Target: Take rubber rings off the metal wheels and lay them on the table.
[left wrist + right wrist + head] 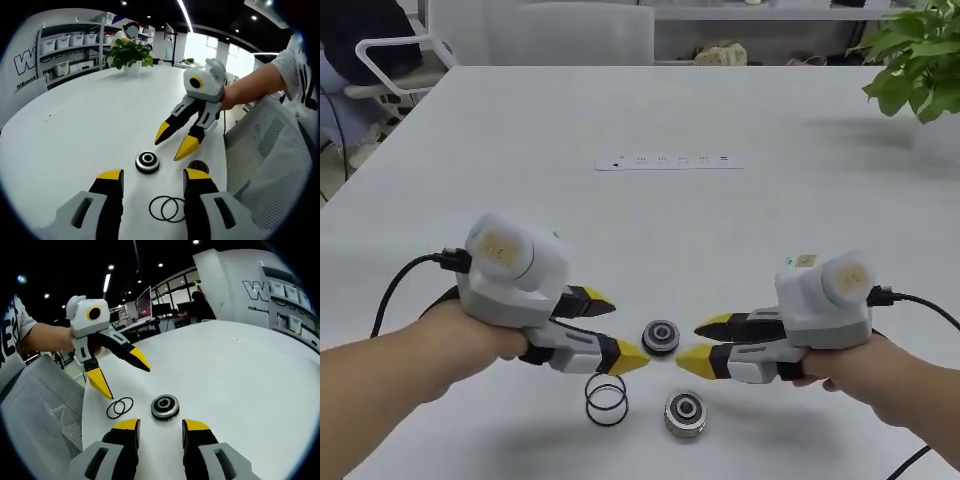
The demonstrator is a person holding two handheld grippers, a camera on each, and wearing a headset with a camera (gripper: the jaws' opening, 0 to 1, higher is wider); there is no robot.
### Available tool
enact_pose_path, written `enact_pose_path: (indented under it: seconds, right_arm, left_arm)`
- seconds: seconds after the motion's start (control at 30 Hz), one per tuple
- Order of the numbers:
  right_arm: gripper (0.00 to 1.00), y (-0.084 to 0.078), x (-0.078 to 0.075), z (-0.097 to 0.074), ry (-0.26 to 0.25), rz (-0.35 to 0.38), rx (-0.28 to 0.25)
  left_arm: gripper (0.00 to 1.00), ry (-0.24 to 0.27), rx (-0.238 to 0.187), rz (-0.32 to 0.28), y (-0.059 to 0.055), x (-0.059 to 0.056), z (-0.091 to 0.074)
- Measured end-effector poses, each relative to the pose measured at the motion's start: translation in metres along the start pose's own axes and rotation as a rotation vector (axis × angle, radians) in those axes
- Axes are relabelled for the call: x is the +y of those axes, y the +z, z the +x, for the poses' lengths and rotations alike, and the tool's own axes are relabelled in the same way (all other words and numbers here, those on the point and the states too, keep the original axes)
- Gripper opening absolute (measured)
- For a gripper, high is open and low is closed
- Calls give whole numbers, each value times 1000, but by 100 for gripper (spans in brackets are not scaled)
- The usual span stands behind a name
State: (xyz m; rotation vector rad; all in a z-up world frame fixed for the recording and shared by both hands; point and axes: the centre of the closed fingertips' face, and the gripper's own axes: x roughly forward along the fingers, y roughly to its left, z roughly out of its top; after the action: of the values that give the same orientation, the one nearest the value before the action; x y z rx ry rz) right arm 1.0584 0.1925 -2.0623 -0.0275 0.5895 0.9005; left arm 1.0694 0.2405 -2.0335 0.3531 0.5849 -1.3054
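Fingers [628,358] spread — L gripper [625,335], R gripper [691,344] flank wheel [661,337].

Large "W" is read on the white wall [22,62], the rest cut off. The smaller line under it is partly read as "niSent". Another large "W" is seen on a wall panel [260,290]; its small line is blurred. The tag [805,261] on the right gripper [688,345] is not legible.

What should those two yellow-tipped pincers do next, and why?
Probably close the right gripper on the wheel lying between both open grippers, steadying it so the left gripper can peel off a ring, if one remains. Two rings already lie on the table.
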Motion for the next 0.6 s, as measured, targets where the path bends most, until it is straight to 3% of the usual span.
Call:
enact_pose_path:
  seconds: [0.33, 0.6]
  right_arm:
    - [32, -3, 0, 0, 0, 0, 4]
    - [31, -5, 1, 1, 2, 1, 8]
  left_arm:
    - [38, -21, 26, 5, -3, -4, 18]
    - [32, -23, 28, 3, 1, -1, 29]
